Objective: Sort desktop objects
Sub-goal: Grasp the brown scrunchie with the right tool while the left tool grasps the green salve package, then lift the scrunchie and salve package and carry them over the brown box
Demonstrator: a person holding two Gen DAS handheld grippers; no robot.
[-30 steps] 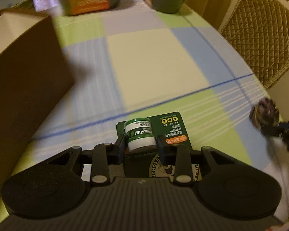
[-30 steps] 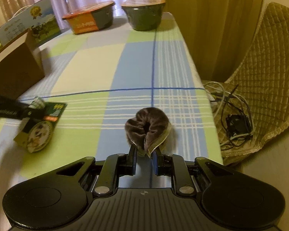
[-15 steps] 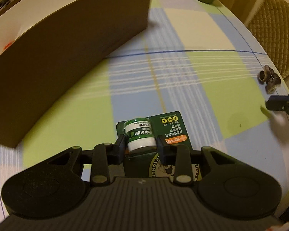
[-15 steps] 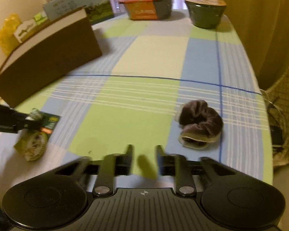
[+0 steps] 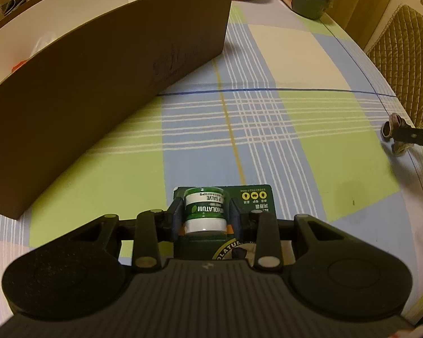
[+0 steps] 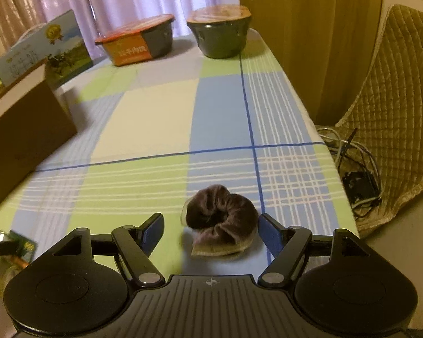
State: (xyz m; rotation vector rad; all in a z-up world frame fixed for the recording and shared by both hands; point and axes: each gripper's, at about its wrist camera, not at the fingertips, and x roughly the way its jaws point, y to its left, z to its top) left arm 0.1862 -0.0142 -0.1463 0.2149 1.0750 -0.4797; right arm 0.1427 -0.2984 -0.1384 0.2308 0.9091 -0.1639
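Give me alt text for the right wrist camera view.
The right gripper, jaws opening, straddles a brown velvet scrunchie lying on a checked blue-and-green tablecloth. Two lidded dark bowls stand at the far end, and a brown cardboard box stands left.

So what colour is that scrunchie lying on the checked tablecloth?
Dark brown velvet, with a beige patch underneath; the scrunchie shows best in the right wrist view.

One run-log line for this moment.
left claw: shut on salve pack | right claw: opening, scrunchie between, ungripped | brown box: ahead
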